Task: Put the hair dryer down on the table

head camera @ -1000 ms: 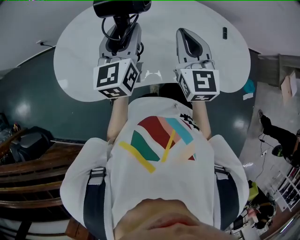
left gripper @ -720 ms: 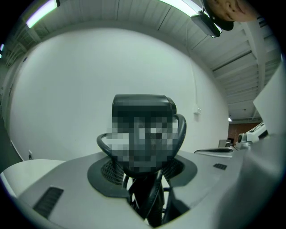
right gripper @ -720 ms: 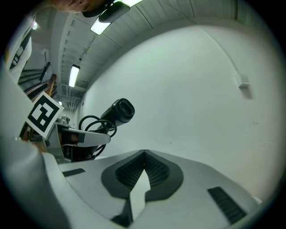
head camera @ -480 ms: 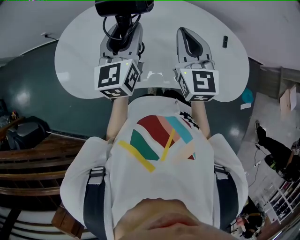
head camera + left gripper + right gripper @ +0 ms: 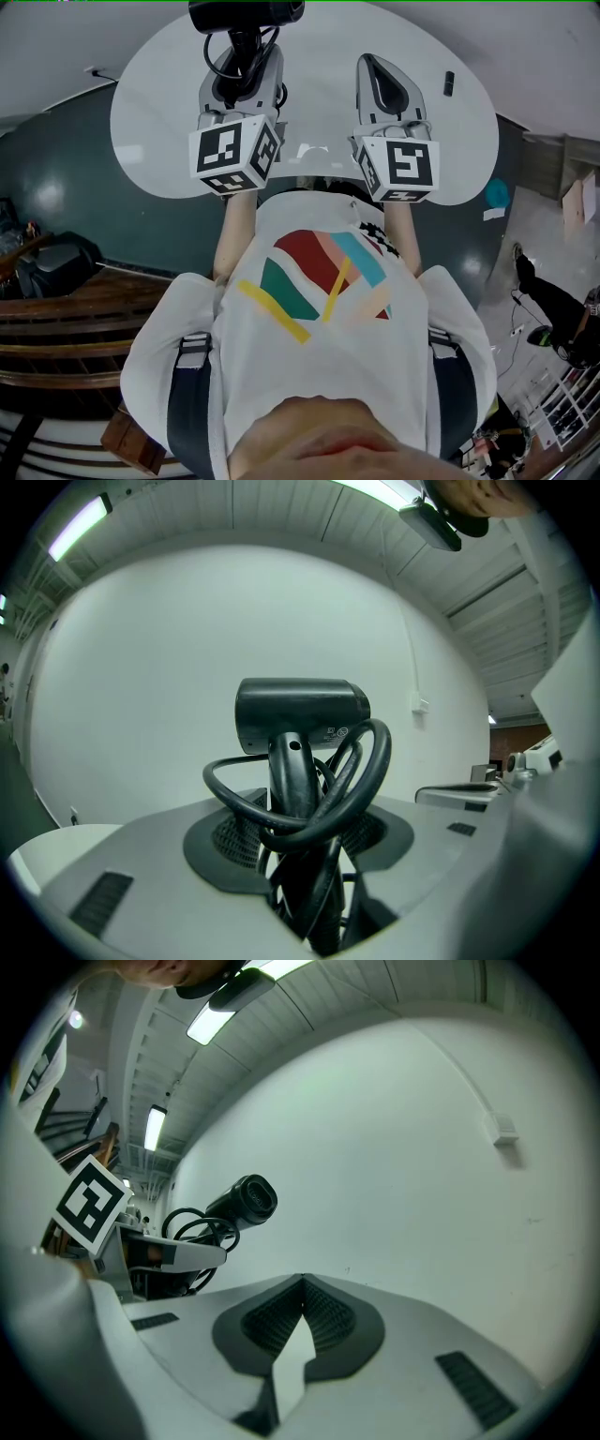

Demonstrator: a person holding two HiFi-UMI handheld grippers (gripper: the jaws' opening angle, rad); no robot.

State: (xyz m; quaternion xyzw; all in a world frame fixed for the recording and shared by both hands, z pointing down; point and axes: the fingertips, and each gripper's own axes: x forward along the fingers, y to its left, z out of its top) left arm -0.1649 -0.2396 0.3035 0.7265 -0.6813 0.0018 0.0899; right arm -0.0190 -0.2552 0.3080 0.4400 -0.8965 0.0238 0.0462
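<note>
**Clerk:** Item one, the hair dryer (image 5: 300, 714). Where is it?

**Checker:** It is black and gripped by the left gripper (image 5: 300, 829). The handle is clamped between the two jaws. The head stands upright above them with the barrel lying crosswise. In the head view it sits at the top edge of the picture, over the white table (image 5: 159, 112). It is carried in the air, not resting on the top.

**Clerk:** Attachments?

**Checker:** One black cord (image 5: 373, 761), looped in several turns round the handle. Some loops hang down between the jaws.

**Clerk:** Item two, the right gripper (image 5: 302, 1281)?

**Checker:** Its jaws are closed with the tips meeting and nothing between them. It is held beside the left one, a little apart from it. Both point out over the near edge of the table.

**Clerk:** Fittings on the tools?

**Checker:** One cube with square markers on each: the left marker cube (image 5: 234, 155) and the right marker cube (image 5: 398, 169). Both are close to the person's chest.

**Clerk:** Anything lying on the table?

**Checker:** One small dark object (image 5: 449, 83) at the far right of the top, well apart from both grippers. It is too small to identify.

**Clerk:** Surroundings?

**Checker:** A dark green floor (image 5: 66, 216) runs round the table. Brown wooden furniture (image 5: 56, 347) stands at the lower left. The person wears a white shirt (image 5: 319, 375) with coloured stripes and dark straps over the shoulders. A plain pale wall (image 5: 394, 1147) shows behind the hair dryer in both gripper views.
</note>
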